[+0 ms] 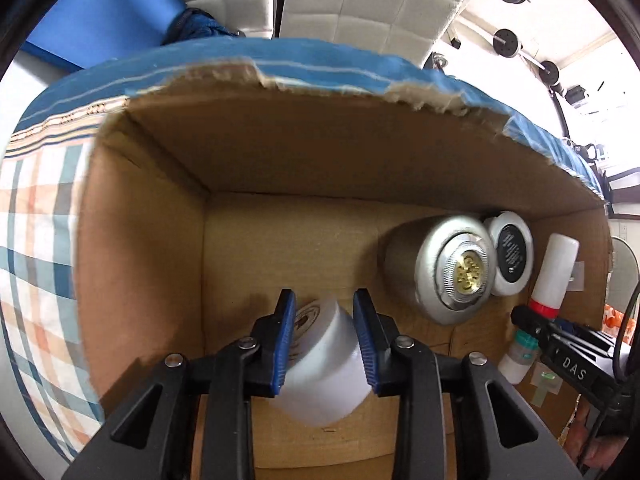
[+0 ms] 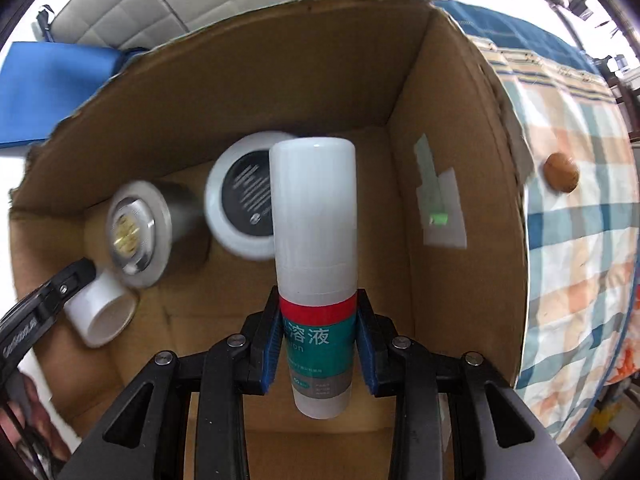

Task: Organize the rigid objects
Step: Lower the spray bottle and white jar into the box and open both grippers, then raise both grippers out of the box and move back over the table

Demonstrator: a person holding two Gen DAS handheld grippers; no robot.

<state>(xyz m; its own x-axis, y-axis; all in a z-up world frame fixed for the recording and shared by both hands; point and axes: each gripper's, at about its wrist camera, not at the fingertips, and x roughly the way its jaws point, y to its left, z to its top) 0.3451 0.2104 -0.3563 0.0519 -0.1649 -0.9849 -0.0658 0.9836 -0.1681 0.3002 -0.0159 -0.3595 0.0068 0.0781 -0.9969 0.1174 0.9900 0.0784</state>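
A: Looking along the left gripper (image 1: 325,336), what sits between the blue pads?

B: One white tub (image 1: 326,364), tilted, clamped from both sides by jaws closed to its width, held just above the floor of the box (image 1: 280,160). To its right, farther in, lie one silver can (image 1: 436,270) and one white jar (image 1: 510,254), touching each other against the far wall. At the right edge the right gripper (image 1: 532,322) holds one bottle (image 1: 554,276).

A: And along the right gripper (image 2: 318,336)?

B: Its jaws are closed on the bottle (image 2: 316,248), gripping the green label below the red band, cap pointing away. Left of it lie the jar (image 2: 244,200) and can (image 2: 138,232), blurred. Near left, the left gripper (image 2: 80,280) holds the tub (image 2: 102,312). A brown round thing (image 2: 561,172) lies outside on the checked cloth (image 2: 580,220).
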